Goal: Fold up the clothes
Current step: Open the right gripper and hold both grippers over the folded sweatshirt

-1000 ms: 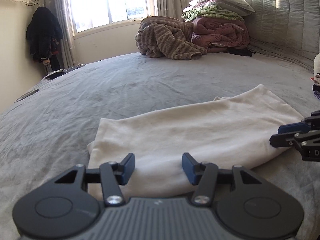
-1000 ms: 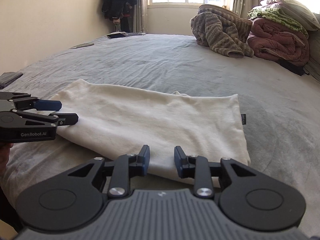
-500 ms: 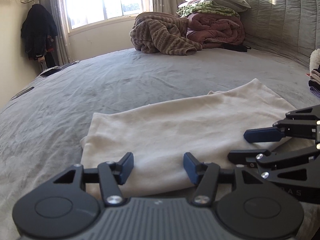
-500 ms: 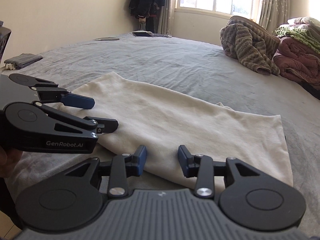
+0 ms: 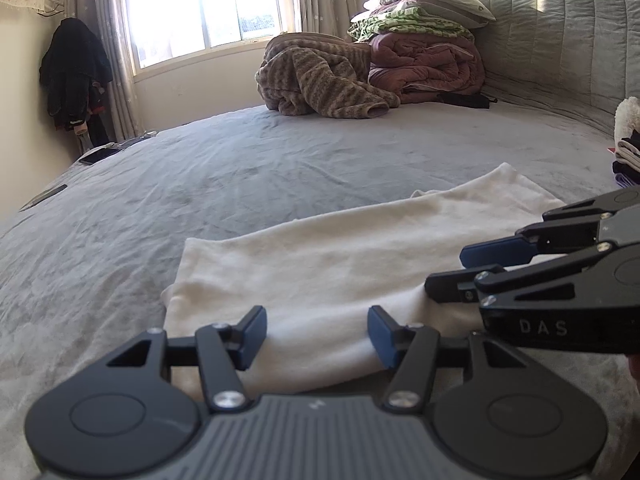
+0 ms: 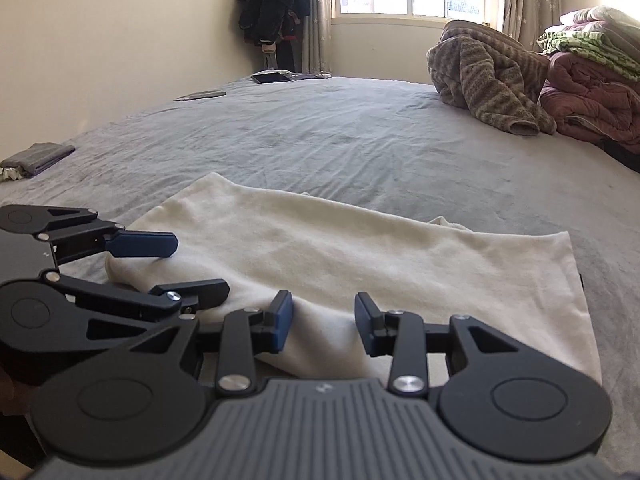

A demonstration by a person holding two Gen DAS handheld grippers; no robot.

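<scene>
Grey bed sheet [image 5: 248, 184], wrinkled, fills both views; window beyond, dark coat [image 5: 74, 74] hung in the far left corner, heap of blankets [image 5: 384, 68] at the far right by a padded headboard [image 5: 568, 36].

Task item: cream garment [image 5: 340, 256], laid flat on the near part of the bed, already doubled into a long band running left to right. Near long edge rolls over in a soft, rounded fold.

Handling, judged: light, limp knit with a slightly fleecy face. No stiffness; it will sag and drape when lifted, and layers may slide apart unless all are pinched together. Not fragile. Best hold looks like the near rolled edge, one grip toward each end, so the band lifts evenly.

Left gripper [image 5: 316, 334]: jaws apart, straddling the near edge toward the left end, pads not pressing cloth. Right gripper [image 6: 322, 326]: jaws apart, narrower gap, astride the same edge just right of the other tool; cloth bulges between the pads, but no pinch that I can see.

Hard to make out: what kind of garment it is, sleeves or collar tucked out of sight; how many layers lie in the fold. Near edge under both tool bodies hidden. Small stack of clothes [image 5: 628, 152] cut off at the right frame edge. Flat dark items [image 6: 272, 77] at the far left of the bed are unclear.
</scene>
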